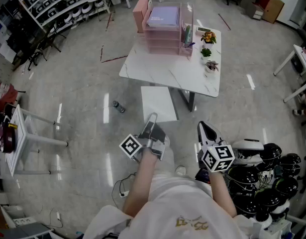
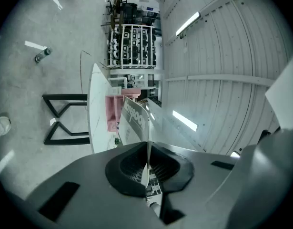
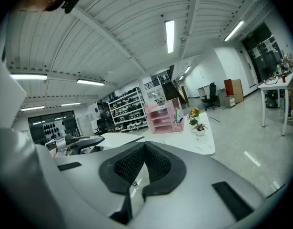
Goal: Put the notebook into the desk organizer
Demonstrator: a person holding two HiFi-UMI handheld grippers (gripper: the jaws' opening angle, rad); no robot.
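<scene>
A pale, glossy floor [image 1: 78, 83] fills the room, with a white shelving rack [image 1: 63, 4] at the far left. A white marble-patterned table [image 1: 165, 71] on dark legs stands out in the middle. On its far side sits the pink plastic desk organizer [image 1: 162, 34] with stacked drawers; a flat lilac item lies on top of it, and a clear compartment with pens adjoins its right side.

The thin white notebook [image 1: 159, 103] is not on the table. It hangs roughly level over the floor just near of the table's edge, well apart from the organizer. The left tongs [image 1: 152, 117] are clamped on its near edge; the left gripper view shows the cover pinched between the black pads [image 2: 129, 163], printed lettering running away from them.

The right tongs [image 1: 205, 127] hang to the right of the notebook, pressed together with nothing between them.

Three small potted plants [image 1: 206, 52] line the table's right edge. A little dark bottle [image 1: 118, 106] lies on the floor, left of the notebook.
</scene>
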